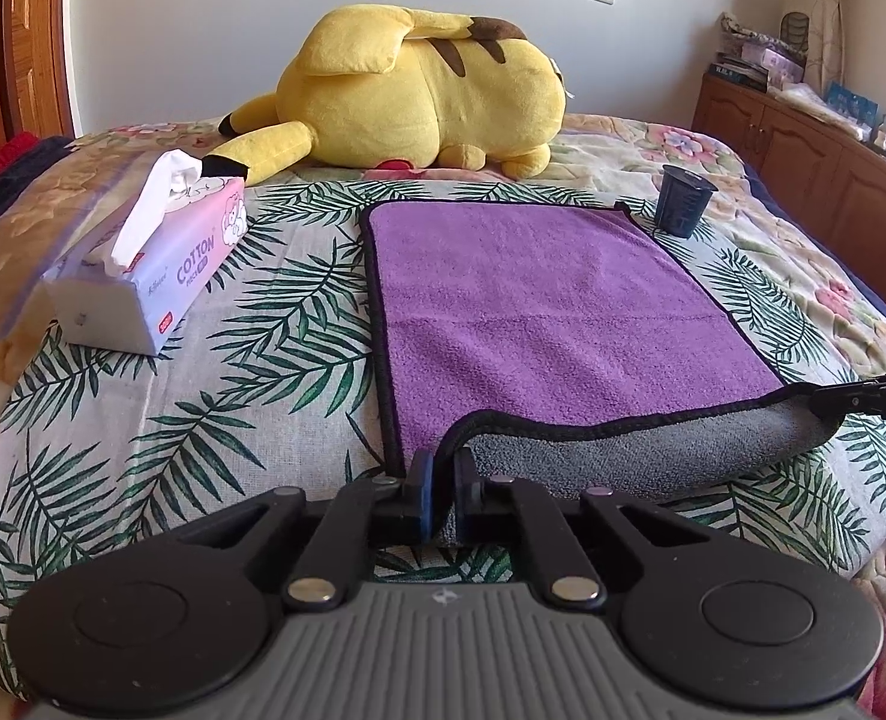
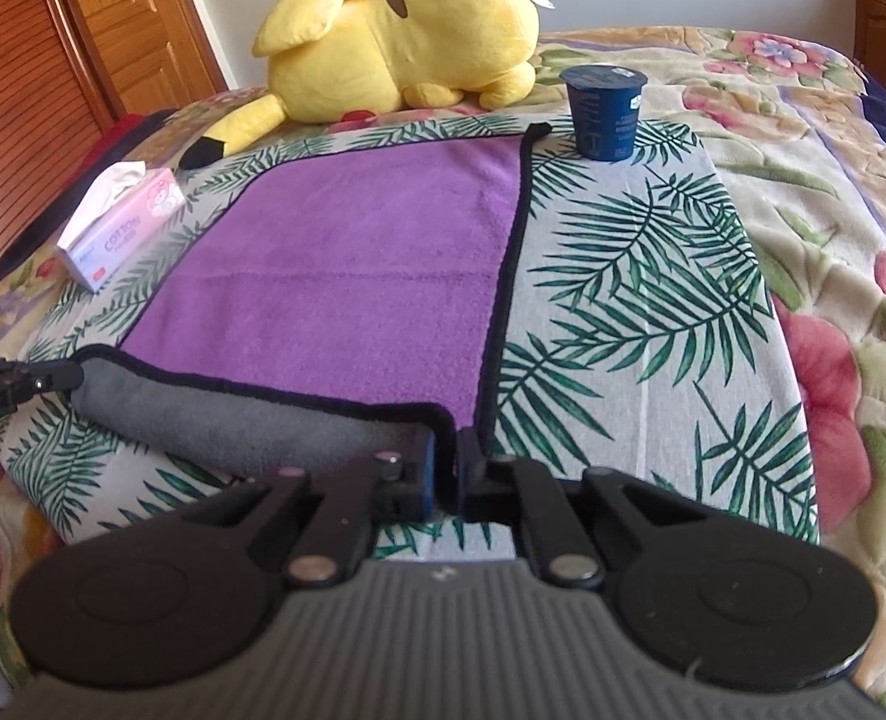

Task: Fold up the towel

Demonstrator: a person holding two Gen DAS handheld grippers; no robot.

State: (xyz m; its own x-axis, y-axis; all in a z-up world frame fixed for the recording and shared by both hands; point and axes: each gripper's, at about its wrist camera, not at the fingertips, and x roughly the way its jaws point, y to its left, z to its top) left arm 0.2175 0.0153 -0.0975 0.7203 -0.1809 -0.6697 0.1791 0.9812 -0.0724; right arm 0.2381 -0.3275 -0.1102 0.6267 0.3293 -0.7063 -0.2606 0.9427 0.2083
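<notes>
Along the near edge of the towel (image 1: pixel 538 300), both grippers hold one corner each. The left gripper (image 1: pixel 440 480) is clenched on the near-left corner; the right gripper (image 2: pixel 447 462) is clenched on the near-right corner. Between them the hem is raised and rolled back, showing the grey underside as a sagging band; the purple face lies flat on the leaf-print cloth (image 2: pixel 622 276) spread over the bed. The towel's long axis runs straight away from both grippers, towards the yellow plush toy (image 1: pixel 419 90). Its far edge lies directly ahead, equally reachable by either hand, so the likely fold carries the near edge forward along that axis. A dark cup (image 2: pixel 604 111) stands just beside the far-right corner, and a tissue pack (image 1: pixel 149 264) lies apart to the left; the cup seems the closer hazard.
</notes>
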